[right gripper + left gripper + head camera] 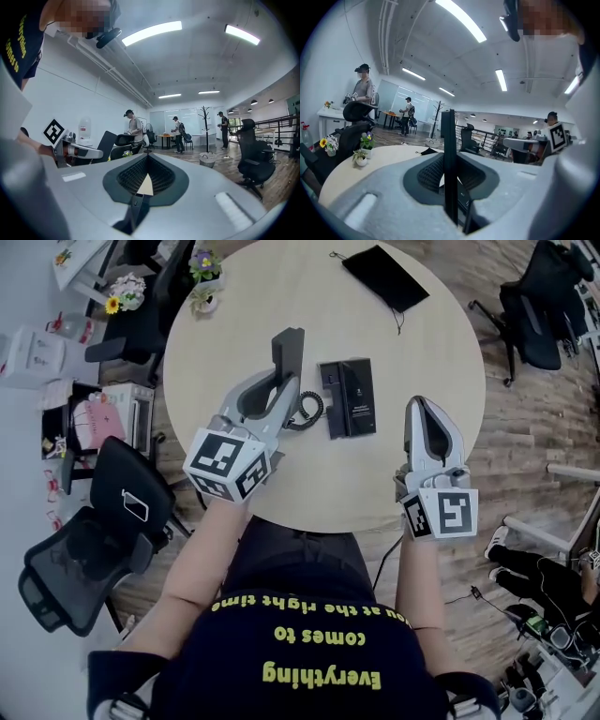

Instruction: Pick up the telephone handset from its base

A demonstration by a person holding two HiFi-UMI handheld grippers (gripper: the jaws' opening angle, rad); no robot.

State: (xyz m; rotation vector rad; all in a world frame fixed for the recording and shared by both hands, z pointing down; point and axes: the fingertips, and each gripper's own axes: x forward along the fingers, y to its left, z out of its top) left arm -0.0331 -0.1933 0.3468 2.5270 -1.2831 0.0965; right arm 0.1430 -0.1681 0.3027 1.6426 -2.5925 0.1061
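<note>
My left gripper (284, 382) is shut on the black telephone handset (289, 348), which sticks out past its fingertips above the round table (225, 343). In the left gripper view the handset (449, 154) stands on edge as a thin dark slab between the jaws. A coiled cord (308, 410) runs from it toward the black base (347, 397), which lies flat on the table just right of the handset. My right gripper (419, 405) is shut with nothing in it, over the table's near right part, right of the base. Its closed jaws (146, 164) point level across the room.
A black pouch (384, 277) lies at the table's far side. A small flower pot (204, 268) stands at the far left rim, another (125, 292) on a desk beyond. Office chairs stand at left (94, 540) and far right (548, 306). Several people stand in the background.
</note>
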